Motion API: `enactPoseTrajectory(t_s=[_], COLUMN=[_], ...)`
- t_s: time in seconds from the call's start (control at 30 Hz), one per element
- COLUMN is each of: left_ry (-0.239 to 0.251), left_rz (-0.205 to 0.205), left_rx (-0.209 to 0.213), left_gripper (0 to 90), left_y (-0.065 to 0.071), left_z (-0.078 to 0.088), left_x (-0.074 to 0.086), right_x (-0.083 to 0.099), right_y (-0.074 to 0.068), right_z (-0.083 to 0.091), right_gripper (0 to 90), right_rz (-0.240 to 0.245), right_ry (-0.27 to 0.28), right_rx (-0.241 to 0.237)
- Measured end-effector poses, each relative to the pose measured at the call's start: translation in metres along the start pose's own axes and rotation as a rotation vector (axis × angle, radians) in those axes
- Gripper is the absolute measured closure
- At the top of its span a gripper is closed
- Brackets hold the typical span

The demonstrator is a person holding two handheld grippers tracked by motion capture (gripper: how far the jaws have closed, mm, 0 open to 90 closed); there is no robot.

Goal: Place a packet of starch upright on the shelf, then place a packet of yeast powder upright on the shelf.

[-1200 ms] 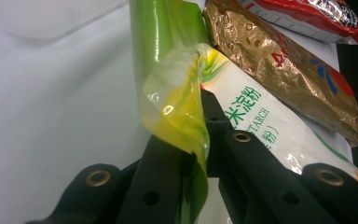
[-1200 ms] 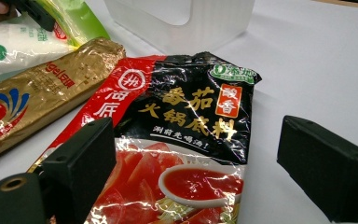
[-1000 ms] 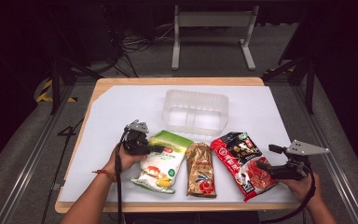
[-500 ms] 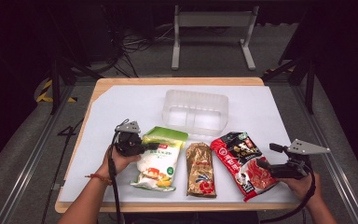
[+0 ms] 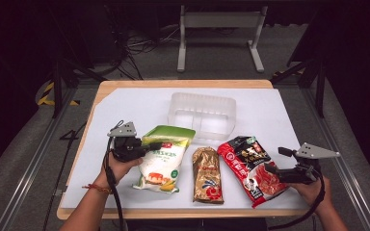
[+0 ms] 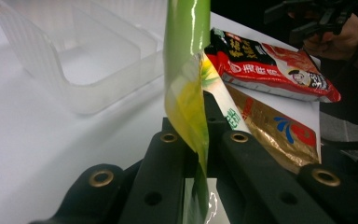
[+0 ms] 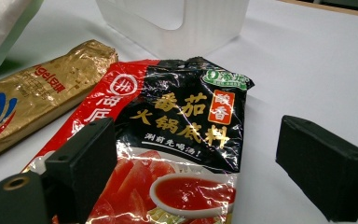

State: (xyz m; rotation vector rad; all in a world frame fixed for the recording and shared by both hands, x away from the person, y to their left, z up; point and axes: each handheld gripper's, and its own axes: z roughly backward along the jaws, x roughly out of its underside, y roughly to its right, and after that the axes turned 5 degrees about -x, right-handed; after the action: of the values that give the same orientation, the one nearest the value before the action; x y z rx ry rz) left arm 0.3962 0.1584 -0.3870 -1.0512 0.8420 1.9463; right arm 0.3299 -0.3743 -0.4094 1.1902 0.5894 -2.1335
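Observation:
A green-and-white snack bag (image 5: 165, 159) lies at the front left of the white mat, its upper left edge raised. My left gripper (image 5: 150, 146) is shut on that edge; in the left gripper view the black jaws (image 6: 198, 154) pinch the bag's thin seam (image 6: 186, 70), which stands upright between them. A red-and-black sauce pouch (image 5: 248, 161) lies at the front right. My right gripper (image 5: 275, 160) is open at the pouch's right edge; in the right gripper view its jaws (image 7: 196, 172) stand wide apart with the pouch (image 7: 182, 121) lying flat between and below them.
A gold pouch (image 5: 208, 174) lies between the two bags. A clear plastic two-compartment container (image 5: 201, 115) stands empty behind them, mid-table. The wooden table's edge (image 5: 183, 83) frames the white mat (image 5: 125, 106). Dark floor and metal frames surround the table.
My left gripper has risen and drawn left with the green bag's edge, tilting the bag up. The right gripper and the other pouches have stayed put.

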Motion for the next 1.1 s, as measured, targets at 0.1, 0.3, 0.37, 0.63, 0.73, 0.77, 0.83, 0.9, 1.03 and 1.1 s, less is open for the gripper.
enactPoseTrajectory(t_s=[0.1, 0.3, 0.37, 0.63, 0.73, 0.77, 0.83, 0.9, 1.03, 1.1], left_ry=[0.036, 0.062, 0.073, 0.106, 0.121, 0.128, 0.155, 0.174, 0.198, 0.22], left_rz=[-0.005, -0.019, -0.017, -0.041, -0.067, -0.064, -0.05, -0.057, -0.044, -0.031], left_rx=[-0.016, -0.016, -0.009, -0.051, -0.062, -0.066, -0.074, -0.09, -0.11, -0.122], left_gripper=[90.0, 90.0, 90.0, 90.0, 90.0, 90.0, 90.0, 90.0, 90.0, 90.0], left_y=[0.004, 0.01, 0.012, 0.024, 0.027, 0.028, 0.029, 0.029, 0.029, 0.029], left_z=[0.008, 0.013, 0.014, 0.018, 0.022, 0.023, 0.026, 0.03, 0.034, 0.035], left_x=[-0.004, -0.009, -0.012, -0.019, -0.021, -0.022, -0.023, -0.024, -0.027, -0.029], right_x=[0.0, 0.001, 0.003, 0.006, 0.006, 0.006, 0.006, 0.006, 0.005, 0.005], right_y=[0.0, 0.0, 0.0, -0.003, -0.003, -0.003, -0.003, -0.002, -0.002, -0.002], right_z=[0.001, 0.001, 0.003, 0.009, 0.01, 0.01, 0.01, 0.01, 0.01, 0.011], right_gripper=[13.8, 13.7, 13.7, 14.4, 14.7, 14.6, 14.6, 14.6, 14.0, 13.7], right_rz=[0.004, -0.001, -0.004, -0.005, 0.002, 0.002, 0.005, 0.001, -0.003, -0.008], right_ry=[0.0, 0.002, 0.001, 0.016, 0.014, 0.016, 0.016, 0.021, 0.027, 0.034], right_rx=[0.0, 0.005, 0.007, 0.01, 0.01, 0.009, 0.011, 0.01, 0.019, 0.023])
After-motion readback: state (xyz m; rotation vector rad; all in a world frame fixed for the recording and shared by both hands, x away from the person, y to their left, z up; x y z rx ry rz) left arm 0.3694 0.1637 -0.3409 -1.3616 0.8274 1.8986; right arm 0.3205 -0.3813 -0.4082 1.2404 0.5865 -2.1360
